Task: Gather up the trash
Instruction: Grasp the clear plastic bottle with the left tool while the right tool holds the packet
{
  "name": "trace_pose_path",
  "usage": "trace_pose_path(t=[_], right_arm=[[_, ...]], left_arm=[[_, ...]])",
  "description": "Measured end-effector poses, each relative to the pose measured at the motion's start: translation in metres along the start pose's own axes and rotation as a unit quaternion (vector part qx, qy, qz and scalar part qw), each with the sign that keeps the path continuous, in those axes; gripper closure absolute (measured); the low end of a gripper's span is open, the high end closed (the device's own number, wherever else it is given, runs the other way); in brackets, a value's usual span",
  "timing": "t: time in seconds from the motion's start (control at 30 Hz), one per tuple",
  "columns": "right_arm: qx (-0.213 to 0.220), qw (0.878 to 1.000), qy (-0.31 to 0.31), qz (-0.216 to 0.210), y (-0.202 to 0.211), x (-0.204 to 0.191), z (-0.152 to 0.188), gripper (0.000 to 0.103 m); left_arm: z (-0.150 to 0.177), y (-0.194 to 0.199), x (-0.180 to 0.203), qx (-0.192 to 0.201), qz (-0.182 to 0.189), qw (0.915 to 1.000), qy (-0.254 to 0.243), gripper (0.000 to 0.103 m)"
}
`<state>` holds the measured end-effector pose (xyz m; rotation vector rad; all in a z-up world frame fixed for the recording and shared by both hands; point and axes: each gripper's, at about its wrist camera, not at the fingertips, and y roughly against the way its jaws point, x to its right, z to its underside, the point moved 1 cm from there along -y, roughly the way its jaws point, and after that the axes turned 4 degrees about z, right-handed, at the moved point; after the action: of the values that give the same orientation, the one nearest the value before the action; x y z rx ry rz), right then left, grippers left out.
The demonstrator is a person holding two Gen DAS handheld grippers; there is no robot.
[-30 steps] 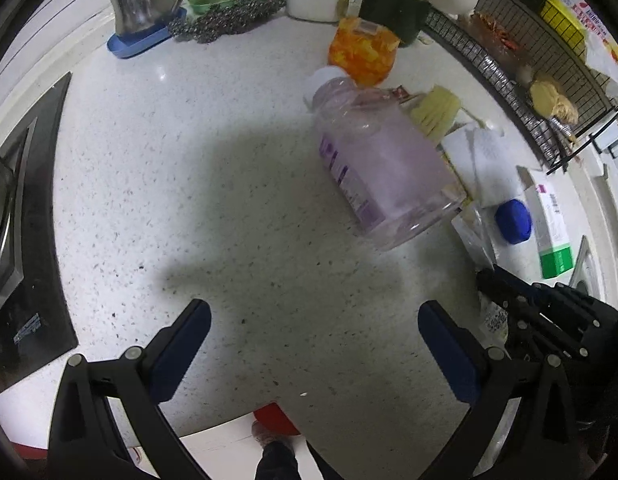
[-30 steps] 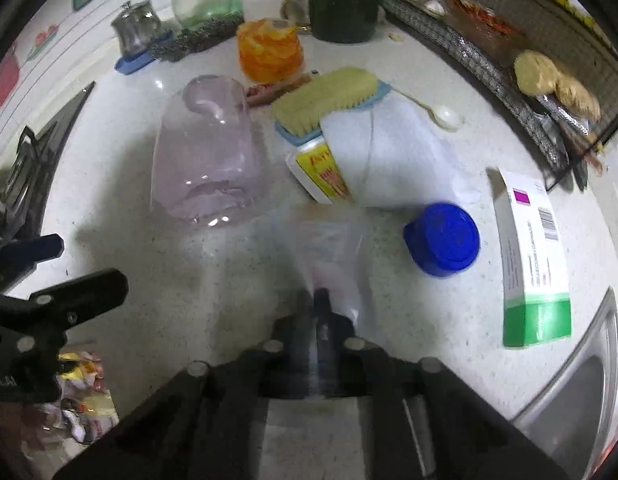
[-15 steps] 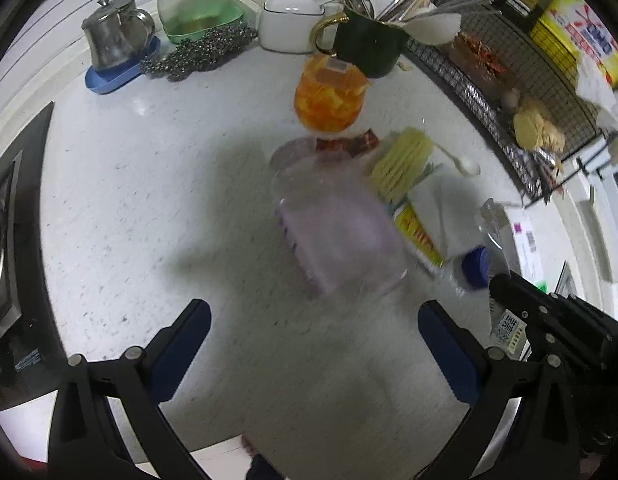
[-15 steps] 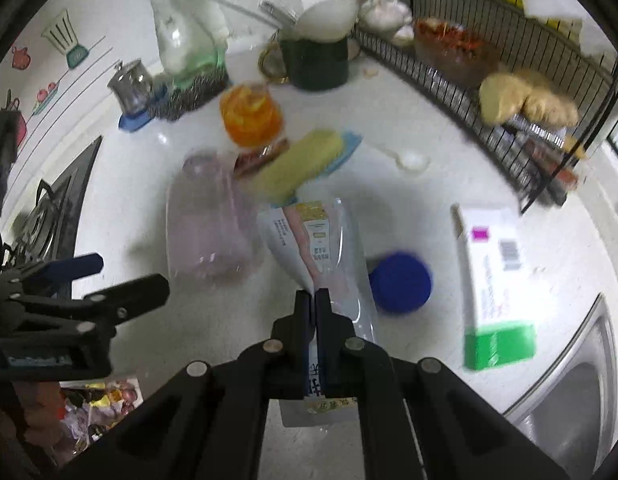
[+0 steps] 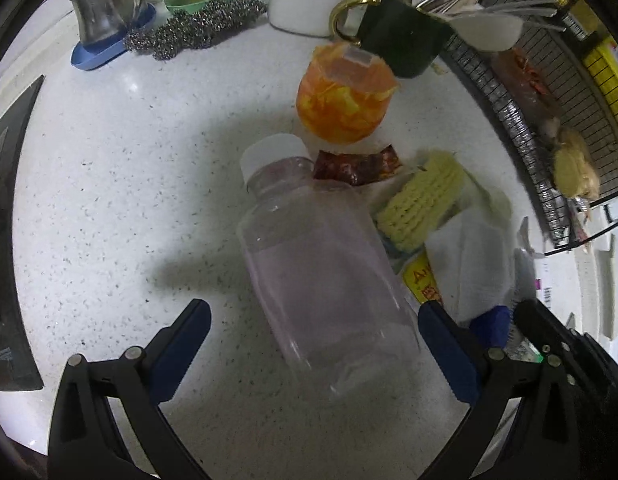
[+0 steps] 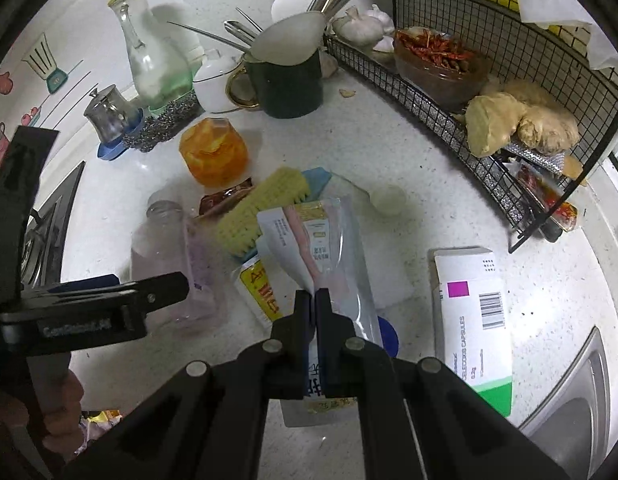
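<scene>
Cluttered counter [image 5: 109, 184]: right gripper [image 6: 315, 300] pinches a limp wrapper [image 6: 329, 240]; left gripper [image 5: 315, 344] spread around a light, slick bottle [image 5: 321, 276] — take its middle.

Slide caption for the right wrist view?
Right gripper shut on a clear plastic wrapper, lifted above the cluttered countertop.

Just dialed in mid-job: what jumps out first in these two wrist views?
The big clear plastic bottle lies on its side on the speckled counter, between the fingers of the open left gripper. The right gripper is shut on a clear plastic wrapper, held above the clutter. Behind sit an orange jar and a yellow scrub brush.
</scene>
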<state>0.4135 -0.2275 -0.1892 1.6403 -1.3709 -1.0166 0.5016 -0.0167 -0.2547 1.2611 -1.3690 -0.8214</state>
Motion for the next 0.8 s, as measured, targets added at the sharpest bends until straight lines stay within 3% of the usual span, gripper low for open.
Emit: trace_pose_path(t=[0.17, 0.33, 0.5, 0.8], right_arm=[[-0.004, 1.0, 0.001, -0.003, -0.004, 0.002, 0.0, 0.1], [-0.013, 1.0, -0.005, 0.0, -0.008, 0.004, 0.004, 0.1], [-0.02, 1.0, -0.007, 0.002, -0.007, 0.002, 0.011, 0.1], [-0.026, 1.0, -0.01, -0.003, 0.011, -0.007, 0.037, 0.1]], left_arm=[[0.002, -0.018, 0.004, -0.018, 0.001, 0.9998, -0.003, 0.0], [0.01, -0.025, 0.009, -0.029, 0.007, 0.9994, -0.014, 0.022], [0.025, -0.022, 0.01, -0.038, 0.014, 0.9987, -0.032, 0.023], [0.06, 0.018, 0.005, -0.01, 0.013, 0.9971, -0.074, 0.024]])
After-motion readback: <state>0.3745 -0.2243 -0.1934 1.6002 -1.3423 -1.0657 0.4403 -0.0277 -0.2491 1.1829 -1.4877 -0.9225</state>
